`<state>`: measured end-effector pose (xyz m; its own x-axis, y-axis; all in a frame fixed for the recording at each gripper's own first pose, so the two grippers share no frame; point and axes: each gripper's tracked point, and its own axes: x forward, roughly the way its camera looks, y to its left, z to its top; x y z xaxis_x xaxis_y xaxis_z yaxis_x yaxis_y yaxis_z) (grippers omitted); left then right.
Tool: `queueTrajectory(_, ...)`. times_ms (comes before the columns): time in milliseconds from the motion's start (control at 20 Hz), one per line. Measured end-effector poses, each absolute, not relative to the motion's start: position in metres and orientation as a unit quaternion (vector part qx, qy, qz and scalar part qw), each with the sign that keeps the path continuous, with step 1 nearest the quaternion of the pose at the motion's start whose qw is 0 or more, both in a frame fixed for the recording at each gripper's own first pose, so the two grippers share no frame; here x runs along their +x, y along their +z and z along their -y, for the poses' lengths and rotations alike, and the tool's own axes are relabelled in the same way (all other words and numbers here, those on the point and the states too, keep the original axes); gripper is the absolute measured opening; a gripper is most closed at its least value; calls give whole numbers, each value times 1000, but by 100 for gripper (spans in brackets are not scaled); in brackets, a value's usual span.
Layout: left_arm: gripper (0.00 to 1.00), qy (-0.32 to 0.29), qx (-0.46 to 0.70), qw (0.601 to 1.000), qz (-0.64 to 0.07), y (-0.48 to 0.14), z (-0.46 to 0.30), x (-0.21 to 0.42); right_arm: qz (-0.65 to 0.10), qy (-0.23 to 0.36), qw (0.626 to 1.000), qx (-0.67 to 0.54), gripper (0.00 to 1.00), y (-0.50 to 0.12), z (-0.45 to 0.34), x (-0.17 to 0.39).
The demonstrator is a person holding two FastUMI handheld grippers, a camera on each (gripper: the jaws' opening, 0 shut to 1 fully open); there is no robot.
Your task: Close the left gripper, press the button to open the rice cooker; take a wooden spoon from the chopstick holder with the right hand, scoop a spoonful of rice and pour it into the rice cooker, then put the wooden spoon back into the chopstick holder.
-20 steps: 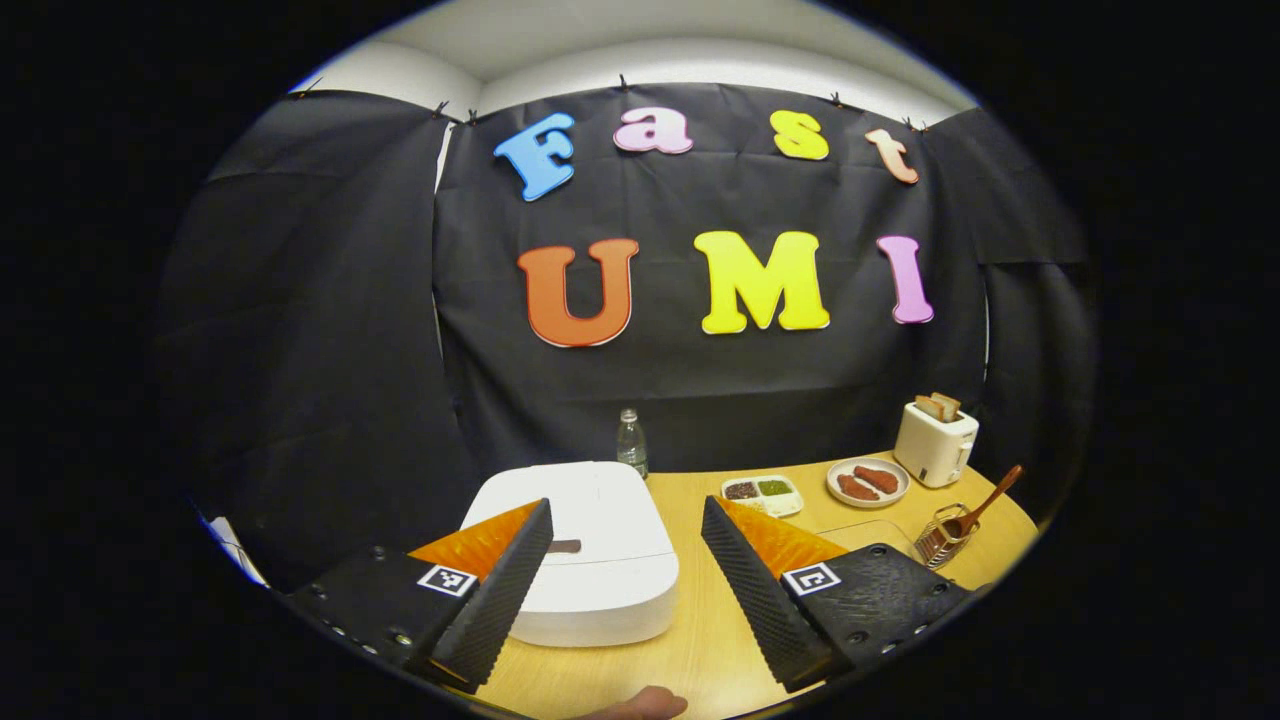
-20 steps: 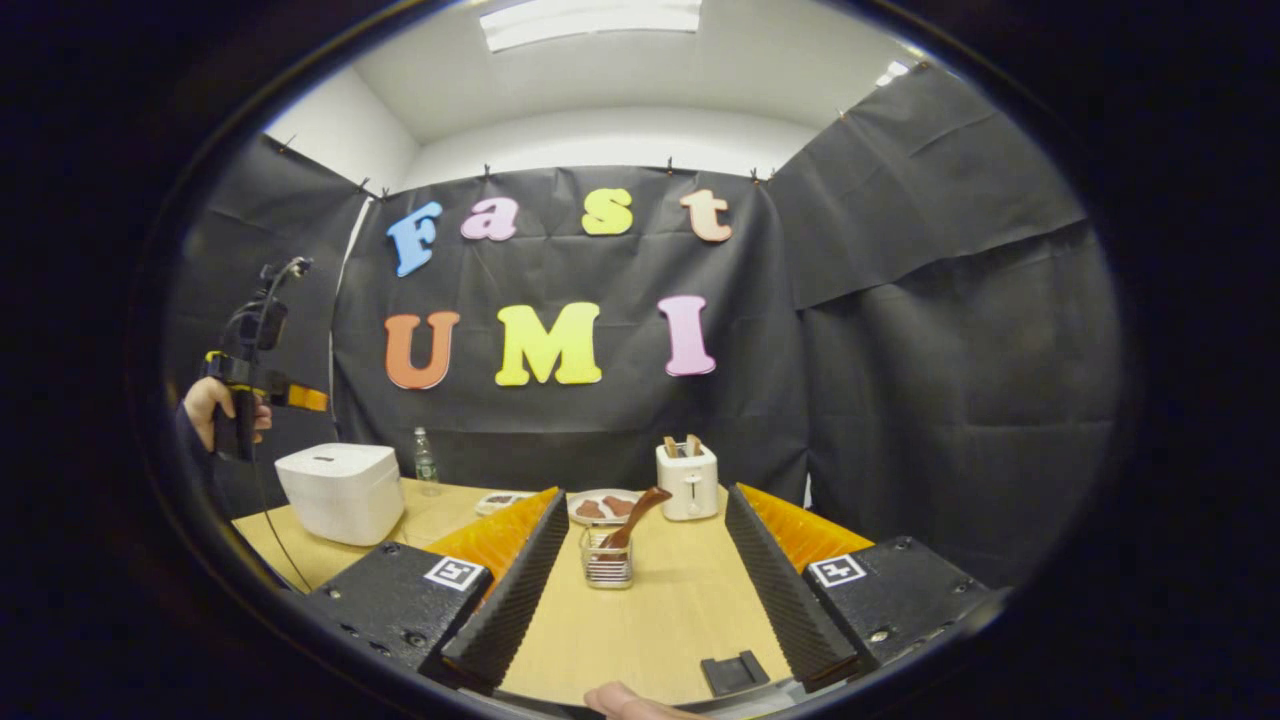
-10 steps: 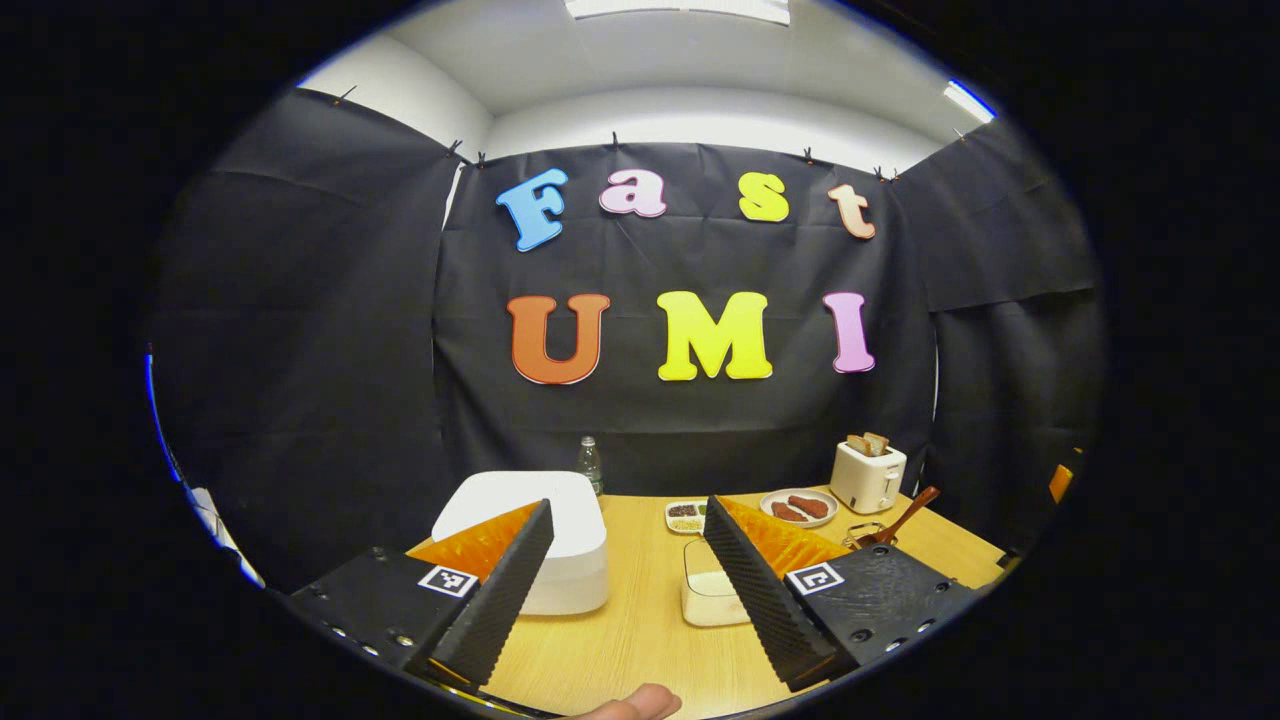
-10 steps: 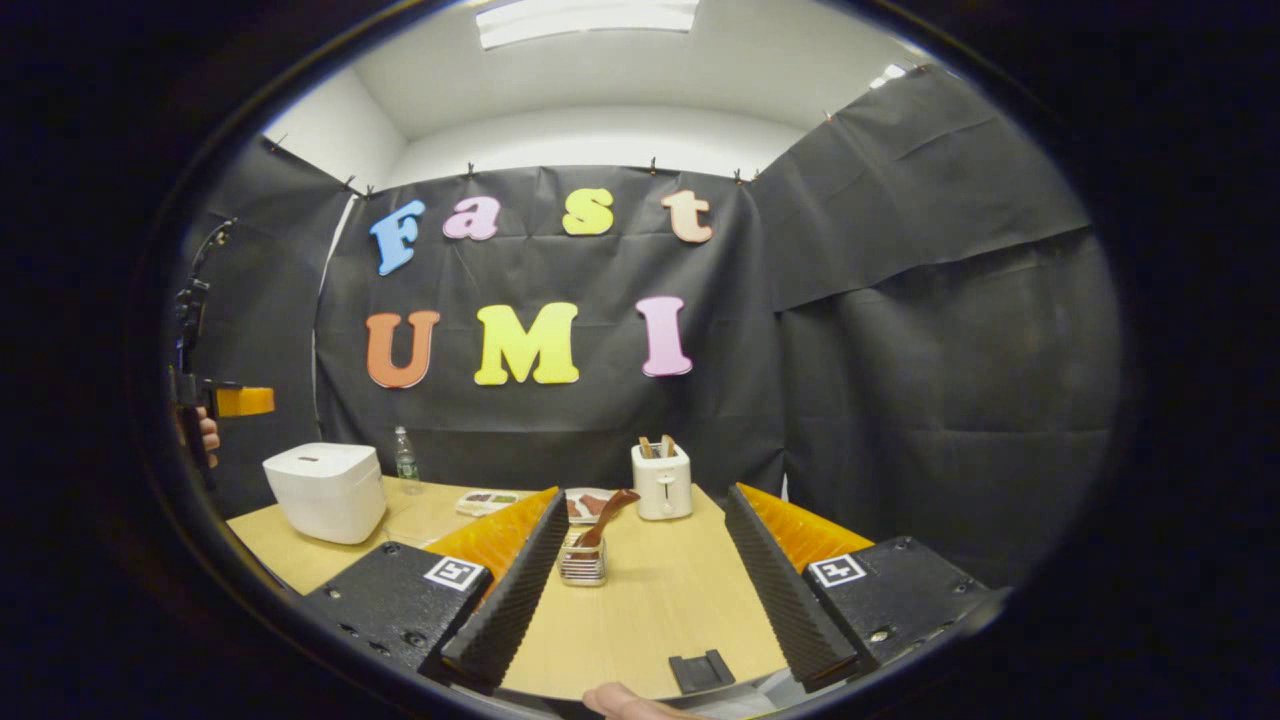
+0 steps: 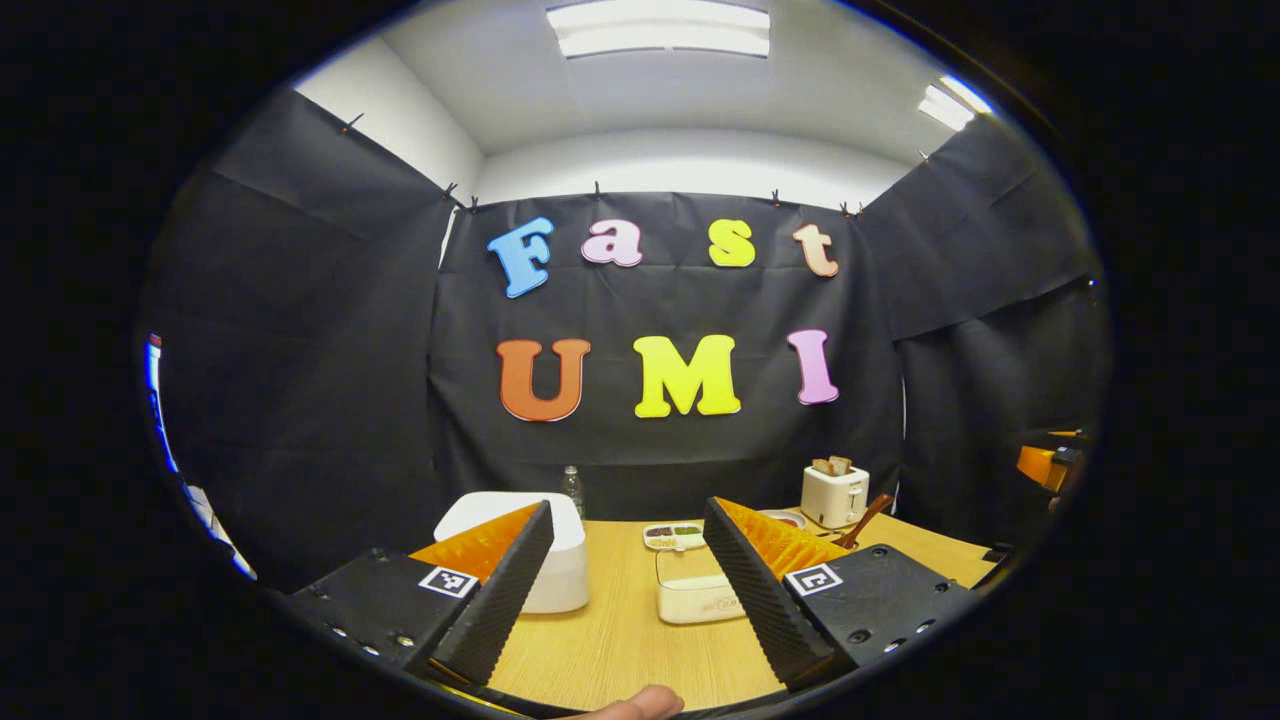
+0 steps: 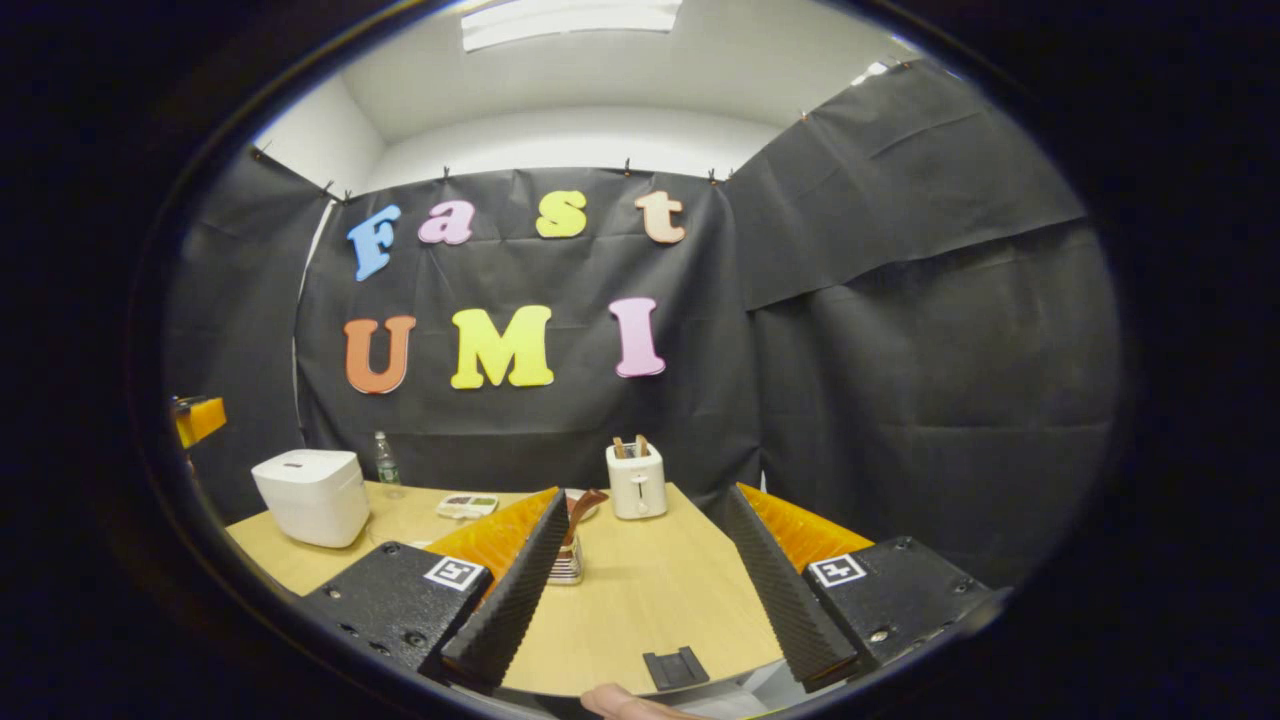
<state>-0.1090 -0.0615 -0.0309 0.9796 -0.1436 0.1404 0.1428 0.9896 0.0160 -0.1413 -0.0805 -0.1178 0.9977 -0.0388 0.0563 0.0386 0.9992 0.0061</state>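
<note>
I am holding both my left gripper (image 5: 625, 585) and right gripper (image 6: 640, 590) with jaws apart, gripping nothing. The rice cooker (image 5: 535, 560), lid down, is sitting at 11 o'clock; the wooden spoon (image 6: 581, 508) is standing in the chopstick holder (image 6: 566, 570) at 11 o'clock
</note>
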Motion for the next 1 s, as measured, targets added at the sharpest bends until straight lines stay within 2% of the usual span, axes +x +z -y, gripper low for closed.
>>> queueTrajectory(300, 96, -92, 17, 993, 75, -31, 82, -115, 27, -28, 999, -1, 99, -117, 87, -144)
queueTrajectory(1000, 95, -88, 19, 994, 61, -34, 75, -126, 32, -24, 999, -16, 99, -99, 78, -143)
